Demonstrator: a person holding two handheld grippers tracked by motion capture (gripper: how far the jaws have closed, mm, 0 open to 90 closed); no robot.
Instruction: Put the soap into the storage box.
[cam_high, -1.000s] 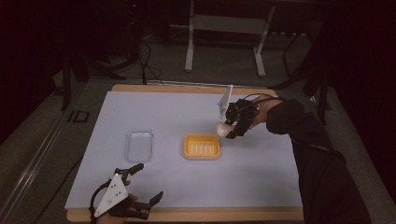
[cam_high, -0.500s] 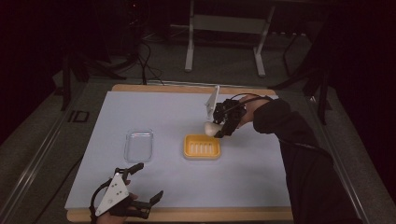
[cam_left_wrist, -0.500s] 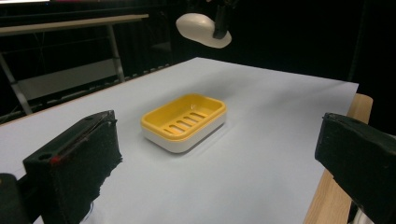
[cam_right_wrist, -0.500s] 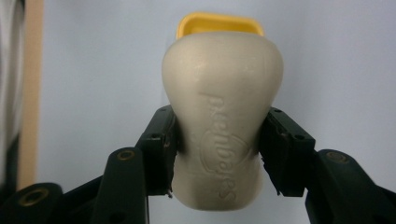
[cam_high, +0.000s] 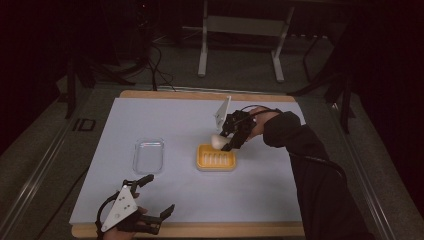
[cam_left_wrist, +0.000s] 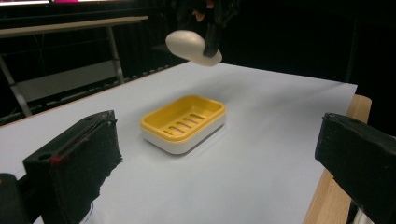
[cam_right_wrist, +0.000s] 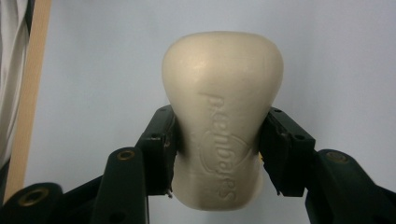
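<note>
While it hangs clear of the tabletop (cam_high: 175, 120), the bar of soap (cam_right_wrist: 223, 116) sits clamped between the jaws of the right gripper (cam_high: 226, 143), both black pads pressing into its sides about halfway along its length. It is a cream, rounded bar with raised lettering moulded into its face, and its wider end sticks out well past the pads. In the left gripper view the soap (cam_left_wrist: 193, 47) is held in the air above and a little beyond the far end of the yellow soap dish (cam_left_wrist: 183, 122), not touching it. From the high view the soap (cam_high: 218, 142) shows just over the dish's far edge.

That soap dish (cam_high: 216, 157) has a yellow slotted insert on a white base and stands near the middle of the pale blue tabletop. Well to its left lies a clear plastic tray (cam_high: 149, 155), flat on the surface and apart from the dish.

A dark sleeve (cam_high: 305, 165) reaches in from the right side to the right gripper, whose grey three-cornered plate stands upright above the hand.

At the near edge the left gripper (cam_high: 156, 197) rests low by the wooden rim, well apart from both dish and tray. Its jaws stand wide open with nothing between them, as the left gripper view shows.
</note>
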